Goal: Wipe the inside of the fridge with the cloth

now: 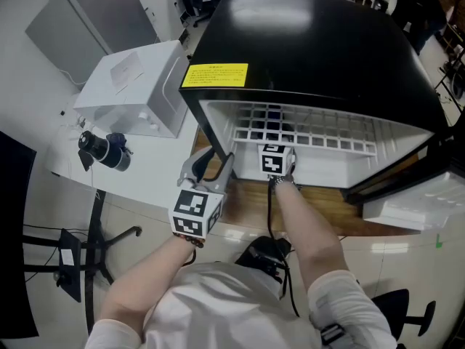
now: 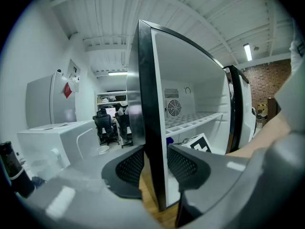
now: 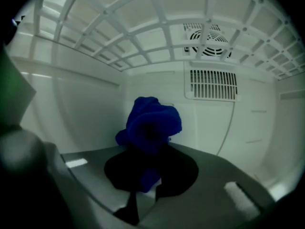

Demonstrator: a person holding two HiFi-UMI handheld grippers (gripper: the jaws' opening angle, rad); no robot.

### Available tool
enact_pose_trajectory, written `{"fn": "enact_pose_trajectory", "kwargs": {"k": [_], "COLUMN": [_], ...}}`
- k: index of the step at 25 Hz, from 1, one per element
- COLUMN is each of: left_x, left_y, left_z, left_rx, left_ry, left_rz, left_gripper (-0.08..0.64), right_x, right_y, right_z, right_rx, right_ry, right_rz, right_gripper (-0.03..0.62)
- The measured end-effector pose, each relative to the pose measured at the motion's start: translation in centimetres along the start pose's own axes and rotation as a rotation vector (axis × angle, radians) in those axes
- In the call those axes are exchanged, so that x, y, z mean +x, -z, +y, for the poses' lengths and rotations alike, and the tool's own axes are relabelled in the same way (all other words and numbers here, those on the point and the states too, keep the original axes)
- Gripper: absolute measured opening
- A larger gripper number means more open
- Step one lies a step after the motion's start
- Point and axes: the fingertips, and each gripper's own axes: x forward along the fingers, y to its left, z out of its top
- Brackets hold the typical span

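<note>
Both left jaws astride fridge wall (image 2: 148, 104) edge

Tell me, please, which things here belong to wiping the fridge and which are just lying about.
Part of the job:
- fridge, door open
- blue cloth, gripped by the right gripper inside the fridge
- left gripper, clamped on the fridge's side wall

Just lying about:
- white box
- camera
- grey cabinet
- chair base
</note>
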Motion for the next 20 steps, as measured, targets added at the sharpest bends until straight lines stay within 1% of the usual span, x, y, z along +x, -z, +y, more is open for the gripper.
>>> {"fn": "enact_pose_trajectory", "kwargs": {"k": [3, 6, 20], "left_x": [-0.1, 0.0, 0.0], "left_y": [0.1, 0.0, 0.0], "left_z": [0.0, 0.1, 0.1], "left_rx": [-0.003, -0.002, -0.01], "left_ry": [-0.005, -0.008, -0.035], "left_rz": [0.012, -0.003, 0.0], "left_gripper": [0.144, 0.144, 0.144], "right_x": [-0.3, -0.5, -2.2], "right_y": [0.1, 0.2, 1.4], "right_z": [-1.1, -2.1, -7.9], "right_rx": [0.001, -0.002, 0.01], "right_ry": [0.015, 0.033, 0.112], "right_rz": [0.001, 0.006, 0.026], "right_gripper": [0.046, 0.046, 0.046]}}
